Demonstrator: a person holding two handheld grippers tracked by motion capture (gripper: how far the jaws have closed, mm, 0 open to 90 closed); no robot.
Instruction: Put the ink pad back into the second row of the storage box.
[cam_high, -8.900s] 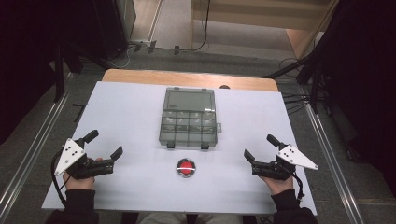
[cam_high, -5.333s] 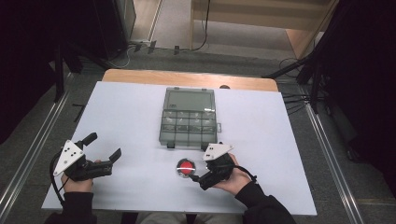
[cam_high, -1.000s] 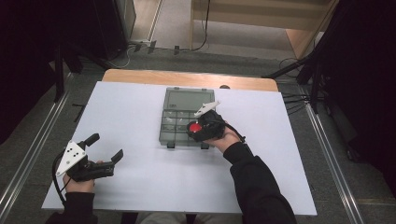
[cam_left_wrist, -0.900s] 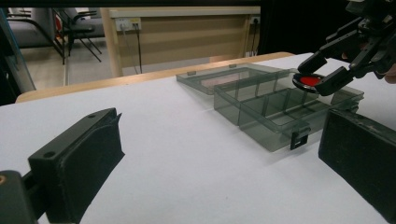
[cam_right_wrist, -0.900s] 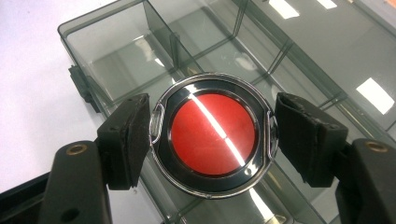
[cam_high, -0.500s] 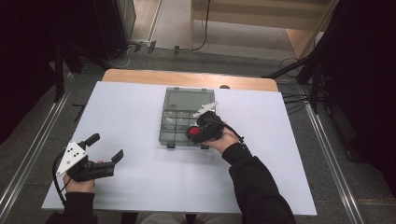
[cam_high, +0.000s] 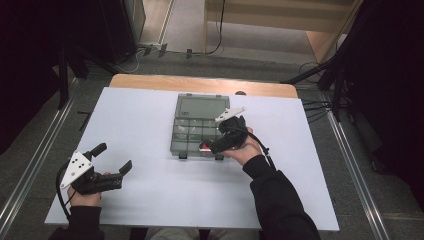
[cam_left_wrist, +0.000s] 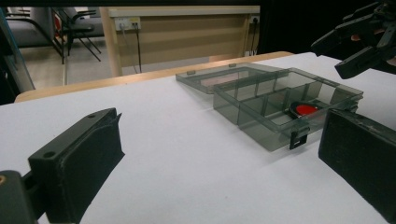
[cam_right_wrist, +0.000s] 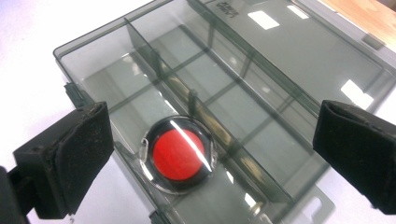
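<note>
A smoky grey compartment box (cam_high: 176, 136) stands open at the table's middle, its lid (cam_high: 202, 106) laid flat behind it. A round red disc in a clear case (cam_right_wrist: 180, 156) lies in a front-row compartment, right of the box's middle (cam_high: 204, 147). My right gripper (cam_right_wrist: 223, 141) hovers just above the disc, open, its jaws wide on either side and apart from it. From the high view the right gripper (cam_high: 214, 144) is over the box's front right part. My left gripper (cam_high: 115, 156) rests open at the front left, holding nothing.
The white tabletop (cam_high: 150, 200) spreads around the box, with a bare wooden strip (cam_high: 150, 81) at its far edge. In the left gripper view the box (cam_left_wrist: 261, 135), the disc (cam_left_wrist: 303, 109) and the right gripper (cam_left_wrist: 332, 57) lie to the right, ahead of the left gripper (cam_left_wrist: 219, 163).
The right gripper picked the red disc up from the table's front, carried it over the box, lowered it and opened. The disc now lies in a compartment. The left gripper stayed put.
</note>
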